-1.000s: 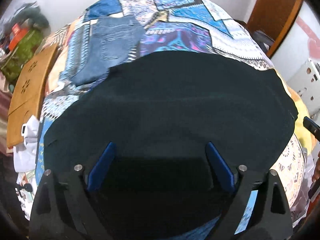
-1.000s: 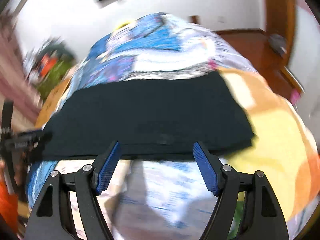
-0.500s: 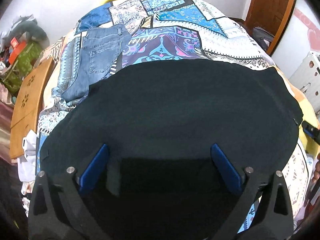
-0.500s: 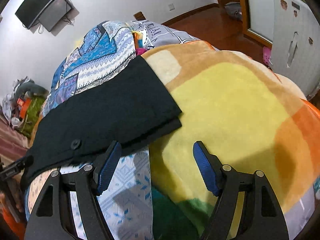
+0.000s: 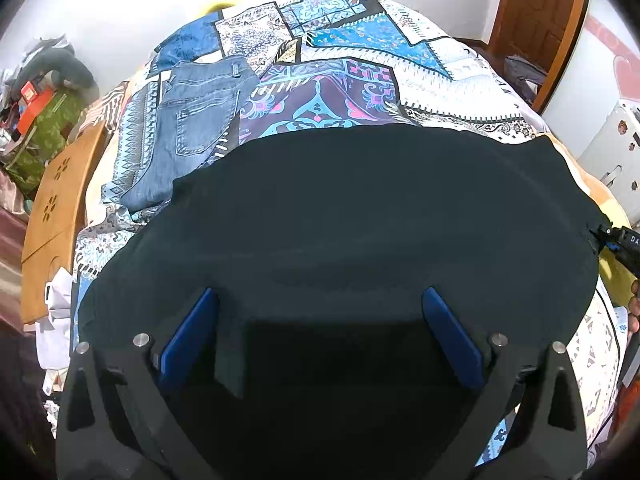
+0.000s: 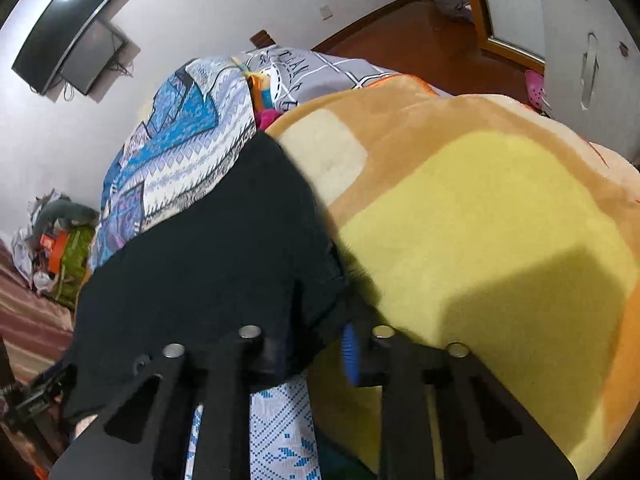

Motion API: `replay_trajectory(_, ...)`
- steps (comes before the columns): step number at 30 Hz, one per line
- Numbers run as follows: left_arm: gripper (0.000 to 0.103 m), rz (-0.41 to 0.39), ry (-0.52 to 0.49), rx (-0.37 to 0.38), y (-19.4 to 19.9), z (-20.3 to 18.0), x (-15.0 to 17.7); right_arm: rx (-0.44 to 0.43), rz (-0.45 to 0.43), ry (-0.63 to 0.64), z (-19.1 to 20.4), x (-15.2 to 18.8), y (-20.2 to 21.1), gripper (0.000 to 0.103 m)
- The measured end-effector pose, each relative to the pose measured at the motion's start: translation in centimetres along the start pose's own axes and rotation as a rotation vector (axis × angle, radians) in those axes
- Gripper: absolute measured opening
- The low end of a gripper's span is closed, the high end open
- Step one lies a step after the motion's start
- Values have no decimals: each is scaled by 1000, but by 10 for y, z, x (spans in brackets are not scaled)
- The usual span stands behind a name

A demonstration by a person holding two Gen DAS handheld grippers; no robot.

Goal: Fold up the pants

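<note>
Black pants (image 5: 360,216) lie spread flat across the patterned bedspread (image 5: 360,72). My left gripper (image 5: 318,320) is open, its blue pads wide apart just above the near edge of the pants. My right gripper (image 6: 316,340) is shut on the near right corner of the black pants (image 6: 208,264), where they meet the yellow and orange blanket (image 6: 480,240). The right gripper also shows at the far right edge of the left wrist view (image 5: 620,240), at the pants' corner.
Folded blue jeans (image 5: 192,120) lie on the bedspread beyond the black pants, to the left. A wooden board (image 5: 60,200) stands left of the bed. A wall-mounted TV (image 6: 68,32), a white cabinet (image 6: 588,40) and a wooden door (image 5: 540,20) surround the bed.
My right gripper moved in to the pants' right corner and closed on it. My left gripper stayed open and shifted slightly over the near edge.
</note>
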State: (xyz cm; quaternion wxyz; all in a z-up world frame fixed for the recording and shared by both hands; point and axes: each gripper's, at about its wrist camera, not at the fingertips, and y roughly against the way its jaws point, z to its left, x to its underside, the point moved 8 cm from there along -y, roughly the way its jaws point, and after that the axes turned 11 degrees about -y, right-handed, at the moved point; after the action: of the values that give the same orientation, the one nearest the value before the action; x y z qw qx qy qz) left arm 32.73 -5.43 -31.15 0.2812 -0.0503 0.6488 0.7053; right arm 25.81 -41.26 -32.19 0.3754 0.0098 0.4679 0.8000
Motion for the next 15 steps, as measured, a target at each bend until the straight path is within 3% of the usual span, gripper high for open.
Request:
replay_trajectory(9, 103, -51, 4, -7, 23, 10, 4, -5, -121, 112, 37, -32, 47, 9)
replay_trajectory(15, 103, -117, 35, 4, 54, 30, 10, -73, -194, 211, 107, -48, 81, 9)
